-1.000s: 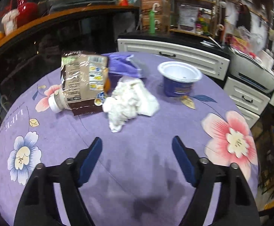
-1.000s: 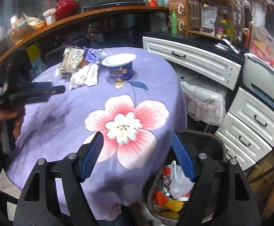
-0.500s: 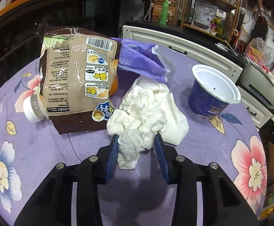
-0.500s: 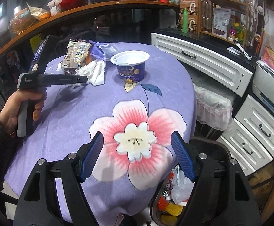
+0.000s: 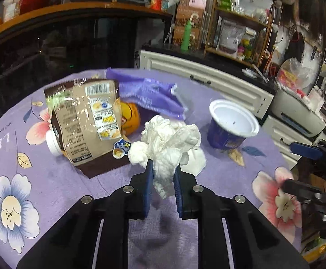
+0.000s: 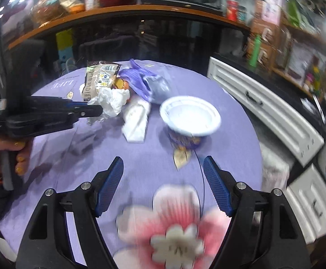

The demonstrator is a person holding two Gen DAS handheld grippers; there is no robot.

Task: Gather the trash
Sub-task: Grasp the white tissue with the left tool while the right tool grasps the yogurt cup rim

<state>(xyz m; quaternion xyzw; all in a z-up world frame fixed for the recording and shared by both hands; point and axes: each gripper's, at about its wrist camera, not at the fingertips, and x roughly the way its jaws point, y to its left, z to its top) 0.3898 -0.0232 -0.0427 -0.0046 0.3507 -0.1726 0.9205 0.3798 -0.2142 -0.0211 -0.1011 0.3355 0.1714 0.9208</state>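
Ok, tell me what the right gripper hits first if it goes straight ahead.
Probably the cup: the open right gripper points at it across bare tablecloth, though depth is hard to judge.

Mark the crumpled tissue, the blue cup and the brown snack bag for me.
crumpled tissue (image 5: 165,148), left wrist view, middle of the wad.
blue cup (image 5: 223,137), left wrist view, outer side wall.
brown snack bag (image 5: 82,121), left wrist view, printed back panel.

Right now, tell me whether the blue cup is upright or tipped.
Upright: the blue cup stands on its base on the tablecloth, white mouth facing up.
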